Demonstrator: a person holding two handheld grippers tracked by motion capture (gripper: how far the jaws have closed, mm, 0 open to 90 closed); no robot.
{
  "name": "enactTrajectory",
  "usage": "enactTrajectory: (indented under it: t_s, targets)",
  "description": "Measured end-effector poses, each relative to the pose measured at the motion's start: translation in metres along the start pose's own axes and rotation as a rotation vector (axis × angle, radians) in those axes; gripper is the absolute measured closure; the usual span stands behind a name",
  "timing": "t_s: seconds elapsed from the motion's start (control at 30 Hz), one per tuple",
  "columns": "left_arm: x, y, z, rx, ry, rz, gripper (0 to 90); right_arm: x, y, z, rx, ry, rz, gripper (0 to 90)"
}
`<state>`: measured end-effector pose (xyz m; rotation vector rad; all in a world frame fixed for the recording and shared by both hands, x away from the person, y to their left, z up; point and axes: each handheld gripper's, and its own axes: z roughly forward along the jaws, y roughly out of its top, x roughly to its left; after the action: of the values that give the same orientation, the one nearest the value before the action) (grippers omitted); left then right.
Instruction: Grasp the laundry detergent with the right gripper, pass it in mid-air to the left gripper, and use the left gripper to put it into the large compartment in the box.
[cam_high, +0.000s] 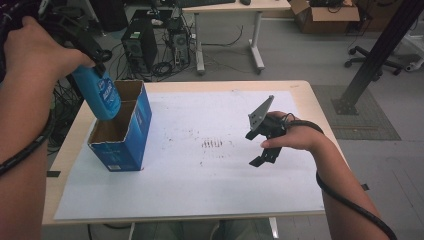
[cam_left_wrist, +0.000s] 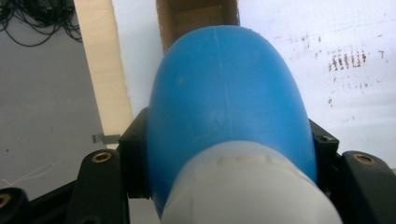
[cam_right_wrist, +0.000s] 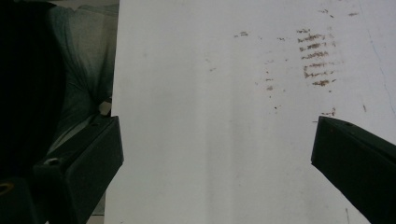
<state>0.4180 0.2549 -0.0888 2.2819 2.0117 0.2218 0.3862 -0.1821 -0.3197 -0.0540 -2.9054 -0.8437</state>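
A blue plastic bottle (cam_high: 100, 95) with a white cap end hangs base-down over the open top of a blue cardboard box (cam_high: 127, 145) at the table's left. My left gripper (cam_high: 92, 57) is shut on the bottle near its upper end. In the left gripper view the bottle (cam_left_wrist: 224, 93) sits between both jaws, and the box's brown inside (cam_left_wrist: 196, 18) lies beyond it. My right gripper (cam_high: 260, 145) is held over the white sheet at the right, pointing down. In the right gripper view its jaws stand wide apart with nothing between them.
A white sheet (cam_high: 200, 165) with brown smudges (cam_high: 212, 144) covers most of the wooden table (cam_high: 310, 100). Behind the table stand computer towers (cam_high: 142, 47), cables, another desk and a black post (cam_high: 370, 55).
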Motion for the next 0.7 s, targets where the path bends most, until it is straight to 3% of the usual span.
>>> enactTrajectory:
  t_s: [0.7]
  targets:
    - [0.008,-0.002,0.054,0.049,-0.018,0.0,37.9,0.001,-0.002,0.004,-0.003,0.007,0.006,2.4]
